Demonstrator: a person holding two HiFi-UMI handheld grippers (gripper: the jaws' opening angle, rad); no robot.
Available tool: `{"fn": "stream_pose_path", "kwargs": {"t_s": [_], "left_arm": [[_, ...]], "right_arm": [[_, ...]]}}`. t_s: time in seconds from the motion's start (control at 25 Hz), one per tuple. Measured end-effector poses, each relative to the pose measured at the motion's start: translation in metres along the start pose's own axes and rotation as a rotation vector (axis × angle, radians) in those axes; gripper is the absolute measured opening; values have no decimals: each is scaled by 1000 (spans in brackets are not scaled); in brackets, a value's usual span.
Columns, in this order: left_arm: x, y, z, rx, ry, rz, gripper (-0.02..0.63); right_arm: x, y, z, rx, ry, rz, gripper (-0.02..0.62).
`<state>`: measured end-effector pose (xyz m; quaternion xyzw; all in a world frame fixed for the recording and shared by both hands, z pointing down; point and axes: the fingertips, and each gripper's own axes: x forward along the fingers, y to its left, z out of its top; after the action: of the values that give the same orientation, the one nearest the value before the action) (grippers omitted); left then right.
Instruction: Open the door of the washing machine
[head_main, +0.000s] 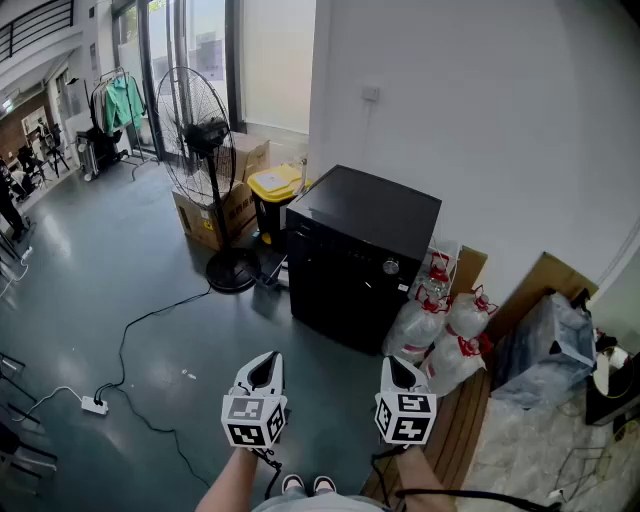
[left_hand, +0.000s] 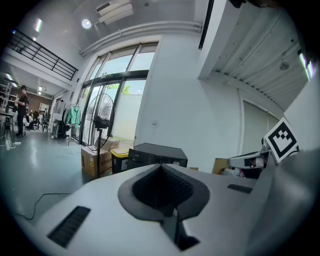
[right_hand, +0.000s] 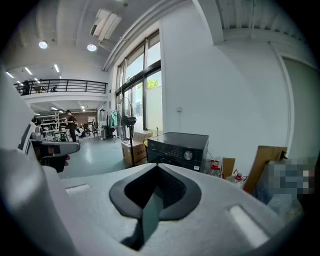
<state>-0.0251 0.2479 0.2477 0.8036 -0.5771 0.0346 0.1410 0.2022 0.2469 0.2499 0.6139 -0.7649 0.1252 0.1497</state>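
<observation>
The black washing machine (head_main: 362, 232) stands against the white wall, its front door closed and a round knob (head_main: 390, 267) on its control strip. Both grippers are held low in front of me, well short of the machine. My left gripper (head_main: 267, 362) has its jaws together with nothing between them. My right gripper (head_main: 399, 364) is beside it, also shut and empty. In the left gripper view the machine (left_hand: 156, 154) shows just above the left gripper's (left_hand: 161, 166) tips. In the right gripper view the machine (right_hand: 177, 146) sits beyond the right gripper's (right_hand: 156, 166) tips.
A tall standing fan (head_main: 203, 140), cardboard boxes (head_main: 216, 214) and a yellow bin (head_main: 274, 184) stand left of the machine. Bagged water bottles (head_main: 440, 322) and a blue-grey bag (head_main: 545, 348) lie to its right. A cable and power strip (head_main: 95, 405) cross the grey floor.
</observation>
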Motion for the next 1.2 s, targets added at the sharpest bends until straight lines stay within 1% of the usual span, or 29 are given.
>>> {"fn": "stream_pose_path", "kwargs": {"t_s": [0.28, 0.56, 0.68, 0.8, 1.0, 1.2], "left_arm": [[-2, 6, -3, -9, -1, 1, 3], [-3, 15, -6, -37, 3, -1, 3], [-3, 23, -3, -37, -1, -5, 3], [-6, 33, -3, -34, 0, -11, 3], [-11, 48, -9, -28, 14, -14, 3], [-6, 62, -19, -29, 48, -5, 3]], "right_arm": [[-2, 3, -3, -1, 6, -8, 5], [0, 10, -4, -2, 8, -10, 5], [4, 18, 0, 13, -13, 5, 5], [7, 27, -1, 27, -13, 2, 5], [10, 32, -15, 60, 9, -21, 5], [19, 26, -32, 113, 51, -47, 5]]}}
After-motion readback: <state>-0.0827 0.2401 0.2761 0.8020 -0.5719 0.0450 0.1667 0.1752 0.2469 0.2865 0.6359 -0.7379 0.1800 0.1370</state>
